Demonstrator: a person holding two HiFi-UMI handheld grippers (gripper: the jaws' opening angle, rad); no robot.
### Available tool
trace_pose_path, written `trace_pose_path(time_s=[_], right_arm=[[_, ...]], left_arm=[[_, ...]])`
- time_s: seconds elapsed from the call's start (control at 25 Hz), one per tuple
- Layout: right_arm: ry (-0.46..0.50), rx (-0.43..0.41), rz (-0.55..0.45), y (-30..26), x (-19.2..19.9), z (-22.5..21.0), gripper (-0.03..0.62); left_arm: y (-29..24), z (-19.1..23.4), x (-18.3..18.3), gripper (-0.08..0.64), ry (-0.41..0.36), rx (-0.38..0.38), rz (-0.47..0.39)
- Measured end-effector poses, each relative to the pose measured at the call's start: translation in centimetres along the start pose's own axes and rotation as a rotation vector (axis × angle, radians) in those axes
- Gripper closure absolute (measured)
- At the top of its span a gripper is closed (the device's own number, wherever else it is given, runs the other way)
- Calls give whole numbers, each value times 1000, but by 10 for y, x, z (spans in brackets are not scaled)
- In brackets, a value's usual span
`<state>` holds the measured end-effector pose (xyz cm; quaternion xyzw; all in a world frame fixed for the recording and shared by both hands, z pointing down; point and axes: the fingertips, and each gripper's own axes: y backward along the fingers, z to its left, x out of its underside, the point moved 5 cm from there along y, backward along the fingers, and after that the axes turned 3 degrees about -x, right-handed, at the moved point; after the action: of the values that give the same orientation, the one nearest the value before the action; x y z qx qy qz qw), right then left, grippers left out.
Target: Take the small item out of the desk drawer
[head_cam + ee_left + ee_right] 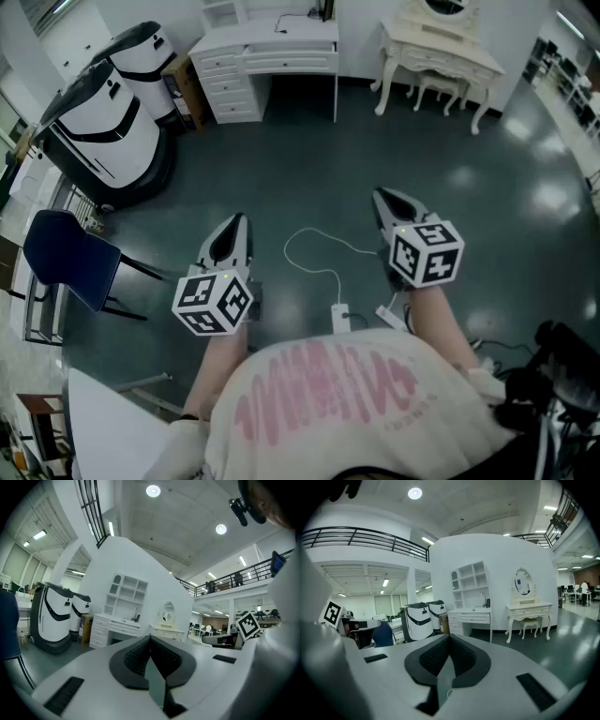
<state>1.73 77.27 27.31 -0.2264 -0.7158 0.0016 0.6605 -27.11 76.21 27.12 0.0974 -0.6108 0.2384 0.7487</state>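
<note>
The small item is not to be seen in any view; it is taken to lie inside a drawer of the white table point(281, 42), which stands against the far wall, well ahead of both sets of fingertips. The drawers point(225, 86) on the table's front appear to be shut, as far as can be made out at this range.

The left gripper point(240, 219) is held with its fingers pressed together and nothing between them, as is shown in the left gripper view. The right gripper point(379, 194) is likewise held with its fingers closed on nothing. Both are pointed across the open floor point(309, 169) towards the table. A thin white cable point(314, 246) lies on the floor below and between the two pairs of fingers and is touched by neither.

The task is judged not to have been begun in any visible way. No drawer has been pulled out and no item has been lifted. Everything is left to be done: the table must be approached, the fingers spread, a drawer opened, and the item found, pinched and taken out.
</note>
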Motion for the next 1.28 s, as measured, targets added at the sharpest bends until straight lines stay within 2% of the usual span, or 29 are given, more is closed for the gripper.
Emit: trace_pose_path(time_s=[0.4, 0.56, 0.68, 0.84, 1.12, 1.28], right_arm=[[-89, -3, 28, -25, 28, -18, 575], [-102, 32, 43, -62, 32, -36, 575], [-110, 56, 40, -101, 26, -55, 575], [-112, 71, 35, -166, -5, -77, 575], [-98, 61, -32, -300, -96, -100, 575], [-99, 70, -65, -358, -124, -108, 575]], left_arm=[[-26, 16, 26, 531, 41, 3, 50], [-63, 42, 32, 531, 66, 4, 52], [-110, 65, 31, 531, 85, 32, 62], [-182, 94, 13, 531, 86, 76, 80], [-301, 164, -62, 531, 64, 128, 54], [-354, 201, -86, 531, 75, 151, 41]])
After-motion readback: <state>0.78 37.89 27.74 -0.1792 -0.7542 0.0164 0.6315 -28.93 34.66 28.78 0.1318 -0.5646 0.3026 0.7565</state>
